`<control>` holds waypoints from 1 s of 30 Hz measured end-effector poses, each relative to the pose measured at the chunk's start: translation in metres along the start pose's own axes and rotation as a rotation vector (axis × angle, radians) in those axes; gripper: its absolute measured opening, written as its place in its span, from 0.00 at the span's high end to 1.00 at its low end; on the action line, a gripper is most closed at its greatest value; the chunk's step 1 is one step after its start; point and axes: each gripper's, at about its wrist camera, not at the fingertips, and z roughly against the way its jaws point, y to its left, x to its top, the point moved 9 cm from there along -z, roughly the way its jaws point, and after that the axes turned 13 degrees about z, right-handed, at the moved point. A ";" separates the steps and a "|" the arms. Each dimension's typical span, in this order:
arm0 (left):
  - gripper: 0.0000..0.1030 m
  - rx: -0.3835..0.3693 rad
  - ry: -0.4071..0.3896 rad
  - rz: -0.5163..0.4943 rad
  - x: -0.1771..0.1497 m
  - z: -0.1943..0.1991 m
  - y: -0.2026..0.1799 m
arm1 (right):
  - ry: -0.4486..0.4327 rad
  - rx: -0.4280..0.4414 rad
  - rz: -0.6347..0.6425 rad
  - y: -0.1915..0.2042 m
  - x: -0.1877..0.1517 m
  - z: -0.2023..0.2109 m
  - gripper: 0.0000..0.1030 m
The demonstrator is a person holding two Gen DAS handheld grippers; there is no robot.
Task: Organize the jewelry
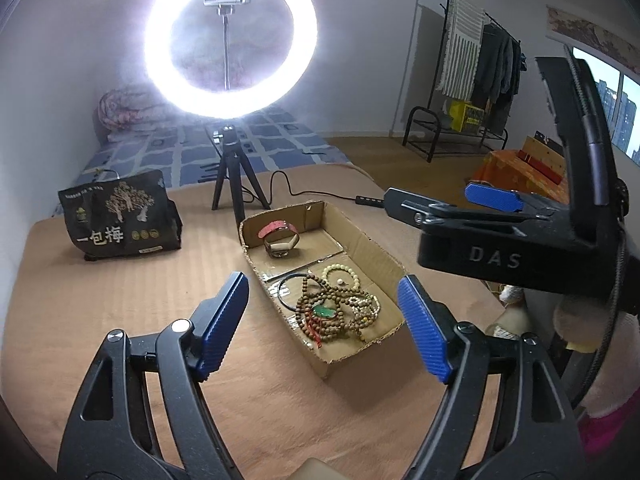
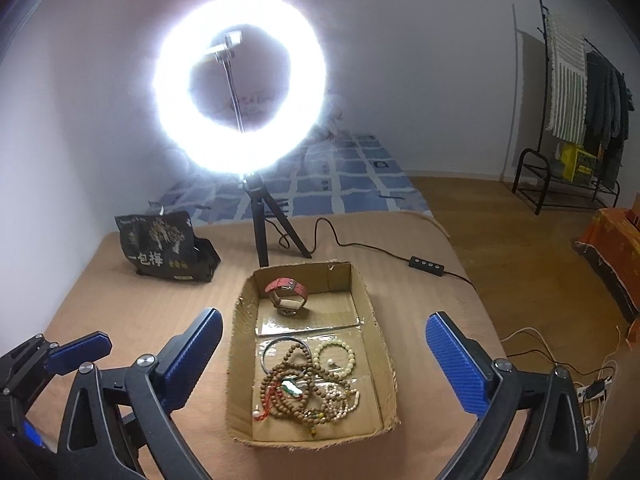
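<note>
Your left gripper [image 1: 324,324] hovers above the cardboard box [image 2: 372,300], jaws spread wide, empty. Your right gripper [image 2: 324,364] likewise: jaws wide apart, holding nothing. Box sits on the tan-covered surface [image 1: 120,300]. Near end of box: tangled wooden bead strands [image 2: 290,392] with green pendant [image 1: 325,312], pale bead bracelet [image 2: 335,354], metal bangle [image 2: 269,350]. Far end of box: red-strap watch [image 2: 286,290]. Ring light [image 2: 240,96] stands behind the box; black snack bag [image 1: 118,220] behind it to the left.

box [image 2: 362,304]: 1 | watch [image 2: 287,294]: 1 | bangle [image 2: 267,350]: 1 | bag [image 2: 164,248]: 1 (bead strands tangled, uncounted)
</note>
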 end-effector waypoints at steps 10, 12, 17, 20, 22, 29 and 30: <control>0.15 0.008 -0.051 0.005 -0.001 0.039 0.007 | -0.041 -0.061 0.006 0.014 -0.001 0.041 0.00; 0.15 0.019 -0.054 -0.006 -0.005 0.045 0.009 | -0.052 -0.074 0.001 0.014 -0.002 0.050 0.00; 0.15 0.042 -0.071 -0.026 -0.011 0.057 0.015 | -0.061 -0.089 -0.014 0.018 -0.006 0.063 0.00; 0.15 0.059 -0.088 -0.035 -0.014 0.066 0.018 | -0.047 -0.092 -0.004 0.022 -0.010 0.062 0.00; 0.14 0.075 -0.100 -0.042 -0.014 0.070 0.019 | -0.038 -0.093 0.002 0.024 -0.012 0.061 0.00; 0.01 0.098 -0.137 -0.055 -0.010 0.080 0.016 | -0.031 -0.114 0.005 0.027 -0.015 0.058 0.00; 0.01 0.106 -0.138 -0.059 -0.010 0.081 0.015 | -0.031 -0.114 0.004 0.027 -0.015 0.058 0.00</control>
